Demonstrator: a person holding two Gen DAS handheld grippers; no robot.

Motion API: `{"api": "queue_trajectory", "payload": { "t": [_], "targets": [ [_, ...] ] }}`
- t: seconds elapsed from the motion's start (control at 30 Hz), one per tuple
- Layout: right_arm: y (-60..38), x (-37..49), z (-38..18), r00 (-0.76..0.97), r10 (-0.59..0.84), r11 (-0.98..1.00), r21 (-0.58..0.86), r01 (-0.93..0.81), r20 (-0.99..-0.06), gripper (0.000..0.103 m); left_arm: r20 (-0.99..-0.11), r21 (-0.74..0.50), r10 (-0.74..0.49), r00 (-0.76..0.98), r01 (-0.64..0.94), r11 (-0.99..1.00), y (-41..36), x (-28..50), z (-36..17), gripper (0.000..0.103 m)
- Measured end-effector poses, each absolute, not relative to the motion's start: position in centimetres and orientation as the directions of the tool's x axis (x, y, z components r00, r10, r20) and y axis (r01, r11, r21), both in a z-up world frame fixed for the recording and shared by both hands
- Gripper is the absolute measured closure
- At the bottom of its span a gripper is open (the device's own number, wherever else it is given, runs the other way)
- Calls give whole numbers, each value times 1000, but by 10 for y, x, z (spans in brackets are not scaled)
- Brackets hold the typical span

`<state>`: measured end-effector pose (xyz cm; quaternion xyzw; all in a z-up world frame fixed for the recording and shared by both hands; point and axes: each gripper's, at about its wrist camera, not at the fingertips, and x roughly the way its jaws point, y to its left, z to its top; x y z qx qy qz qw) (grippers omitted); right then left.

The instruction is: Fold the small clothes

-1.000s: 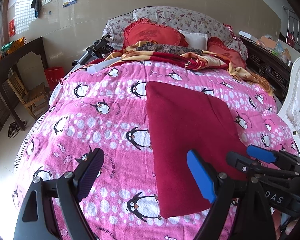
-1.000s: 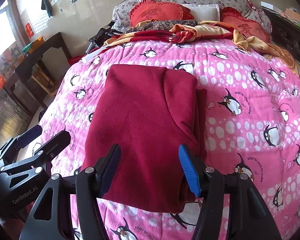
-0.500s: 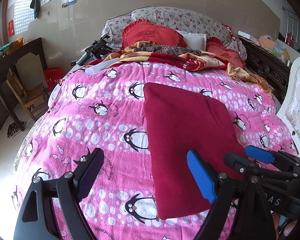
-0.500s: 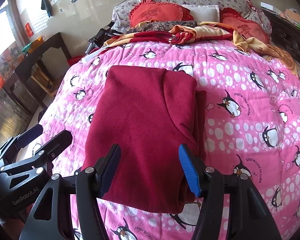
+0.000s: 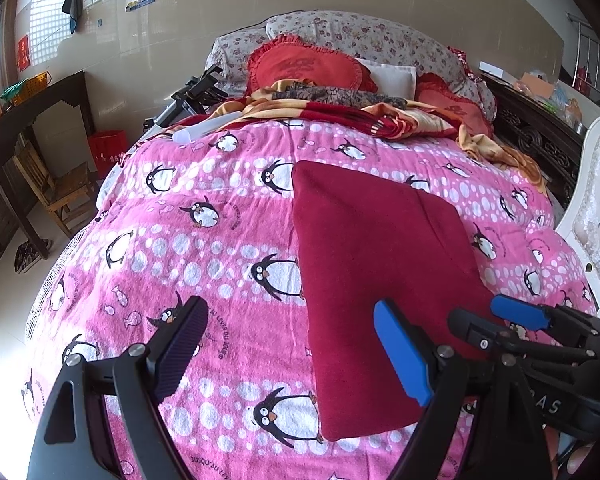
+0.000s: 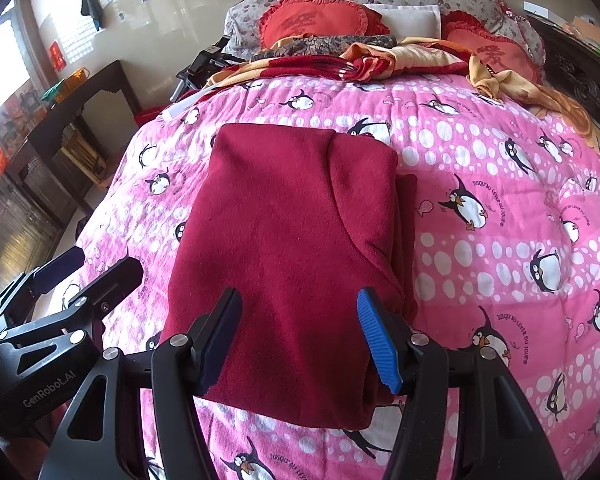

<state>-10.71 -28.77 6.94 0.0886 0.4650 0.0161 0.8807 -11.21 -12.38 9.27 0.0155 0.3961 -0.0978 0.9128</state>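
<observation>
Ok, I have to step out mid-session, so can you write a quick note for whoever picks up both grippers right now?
Left gripper: open, empty, above the pink penguin-print quilt, left of the garment.
Right gripper: open, empty, over the near end of the dark red fleece garment.
Garment: lies flat on the quilt as a long rectangle, sides folded in, with a layered edge along its right side.
Done: lengthwise folds.
Left: probably fold the near end towards the pillows to halve it, then smooth it.
</observation>
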Motion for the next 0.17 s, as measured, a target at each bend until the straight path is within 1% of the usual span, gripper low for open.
{"api": "queue_trajectory", "payload": {
  "t": [0.17],
  "targets": [
    [-292,-107,71,571,120,982,183,54,-812,57,-729,-58,-173,662,192,980,-121,-110,90,15]
  ]
}}
